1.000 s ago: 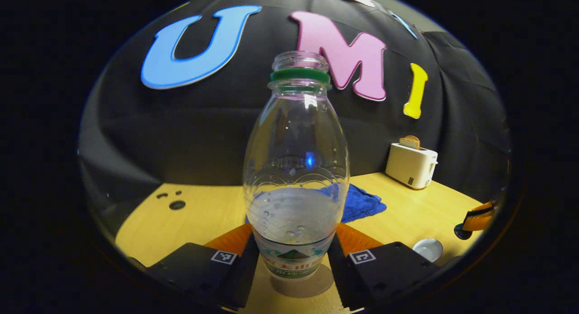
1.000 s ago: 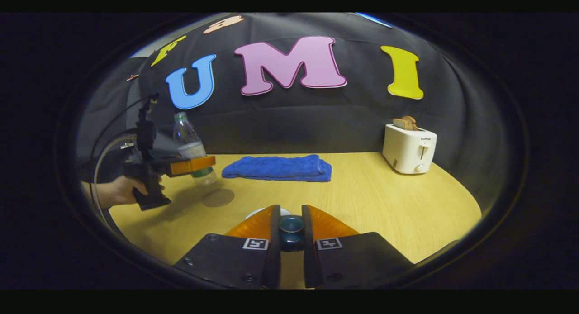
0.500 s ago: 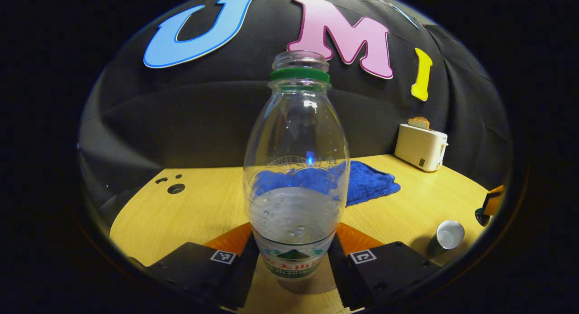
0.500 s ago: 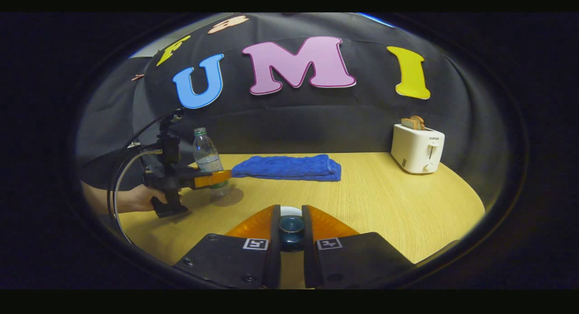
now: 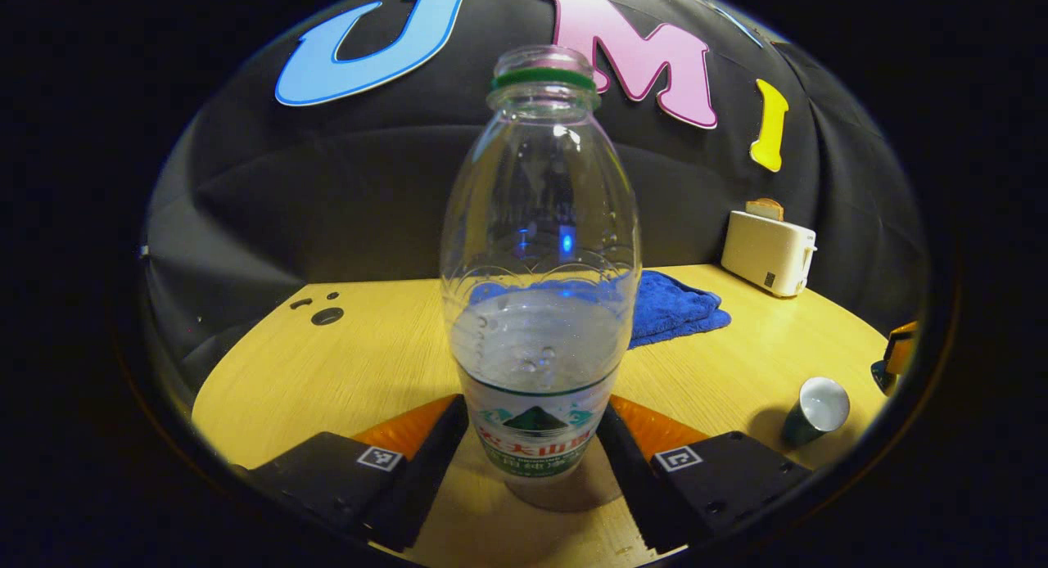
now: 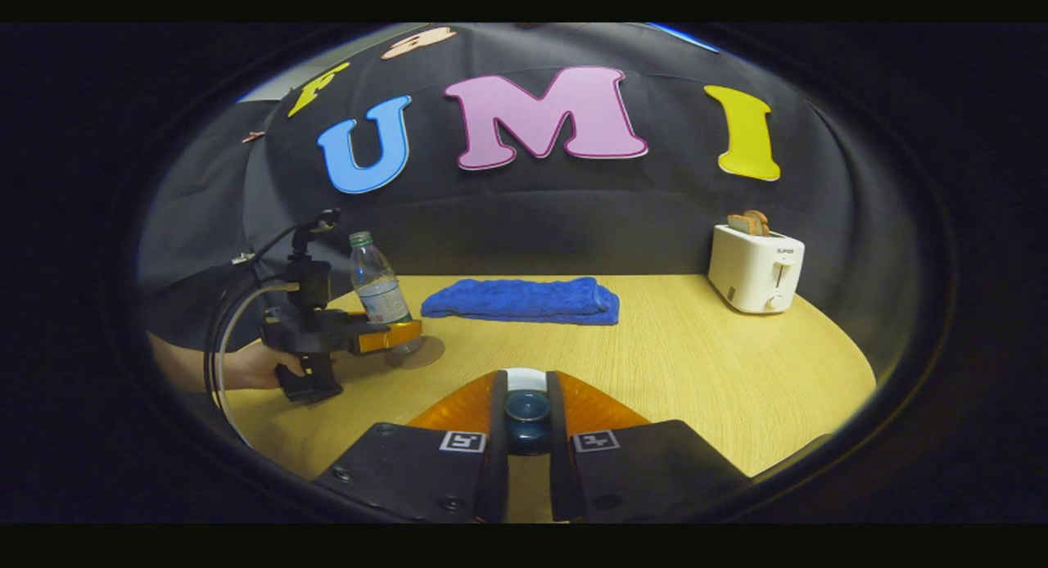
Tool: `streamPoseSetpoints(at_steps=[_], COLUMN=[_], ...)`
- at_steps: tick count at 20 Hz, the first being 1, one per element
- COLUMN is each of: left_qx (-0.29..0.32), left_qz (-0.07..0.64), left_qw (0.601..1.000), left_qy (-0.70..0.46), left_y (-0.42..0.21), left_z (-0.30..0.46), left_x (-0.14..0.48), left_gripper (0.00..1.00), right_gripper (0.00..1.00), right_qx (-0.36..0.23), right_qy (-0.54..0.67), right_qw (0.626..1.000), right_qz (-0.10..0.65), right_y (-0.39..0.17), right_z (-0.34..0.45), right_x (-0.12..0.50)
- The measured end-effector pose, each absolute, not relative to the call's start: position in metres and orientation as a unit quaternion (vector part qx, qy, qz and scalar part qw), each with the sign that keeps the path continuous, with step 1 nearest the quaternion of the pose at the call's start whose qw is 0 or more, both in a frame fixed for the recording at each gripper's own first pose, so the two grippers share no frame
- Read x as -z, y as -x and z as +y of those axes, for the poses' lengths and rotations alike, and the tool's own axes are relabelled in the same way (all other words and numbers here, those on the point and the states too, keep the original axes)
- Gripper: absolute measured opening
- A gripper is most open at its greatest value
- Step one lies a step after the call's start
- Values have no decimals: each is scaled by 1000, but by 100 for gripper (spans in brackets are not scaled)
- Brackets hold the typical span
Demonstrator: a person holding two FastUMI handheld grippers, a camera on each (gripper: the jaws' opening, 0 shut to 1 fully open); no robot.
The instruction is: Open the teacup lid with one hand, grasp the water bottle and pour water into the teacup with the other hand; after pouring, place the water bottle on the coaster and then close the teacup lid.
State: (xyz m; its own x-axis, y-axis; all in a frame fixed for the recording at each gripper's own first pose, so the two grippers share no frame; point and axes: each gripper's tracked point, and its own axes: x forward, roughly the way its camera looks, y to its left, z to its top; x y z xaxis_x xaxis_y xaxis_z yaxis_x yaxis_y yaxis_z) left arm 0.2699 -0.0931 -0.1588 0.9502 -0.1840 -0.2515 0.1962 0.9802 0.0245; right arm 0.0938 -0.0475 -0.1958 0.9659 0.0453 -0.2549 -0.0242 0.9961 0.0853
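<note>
The clear water bottle (image 5: 540,257), part full with no cap, stands upright on the round brown coaster (image 5: 565,498) on the wooden table. My left gripper (image 5: 534,408) is open, its fingers on either side of the bottle's label with small gaps. In the right gripper view the bottle (image 6: 372,277), the coaster (image 6: 426,353) and the left gripper (image 6: 393,336) sit at the left. My right gripper (image 6: 525,381) is shut on the dark knob of the teacup lid (image 6: 526,416). The open teacup (image 5: 815,408) shows its white inside, and the right gripper (image 5: 896,359) hovers beside it.
A folded blue towel (image 6: 516,300) lies at the back middle of the table. A white toaster (image 6: 753,269) with bread stands at the back right. A person's hand (image 6: 254,367) holds the left gripper, with cables trailing. Small holes (image 5: 327,315) mark the table's left.
The bottle came down onto the coaster, and the left gripper's fingers spread apart and sank lower along it. The right gripper kept its hold on the lid.
</note>
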Motion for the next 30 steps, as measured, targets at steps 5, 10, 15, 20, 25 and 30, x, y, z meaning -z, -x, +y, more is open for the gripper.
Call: streamPoseSetpoints(at_steps=[5,10,15,20,25,30], left_qx=[93,87,79,-6,-6,-33], left_qz=[187,201,153,105,115,127], left_qw=[978,975,985,994,993,990], left_qy=[1,33,-1,-29,34,46], left_y=[-235,-189,-133,-79,-62,-62], left_z=[-88,-81,-71,-44,-39,-30], left_x=[178,174,136,100,106,117], left_gripper=[97,96,96,96,95,96], right_gripper=[24,19,24,24,24,24], right_qx=[-16,-17,-29,-36,-22,-4], right_qy=[-44,-41,-32,-23,-21,-19], right_qw=[991,993,995,995,995,996], right_qz=[124,113,95,92,91,90], right_y=[-97,-110,-133,-149,-152,-150], right_z=[-49,-51,-42,-31,-34,-36], right_x=[189,177,168,183,206,228])
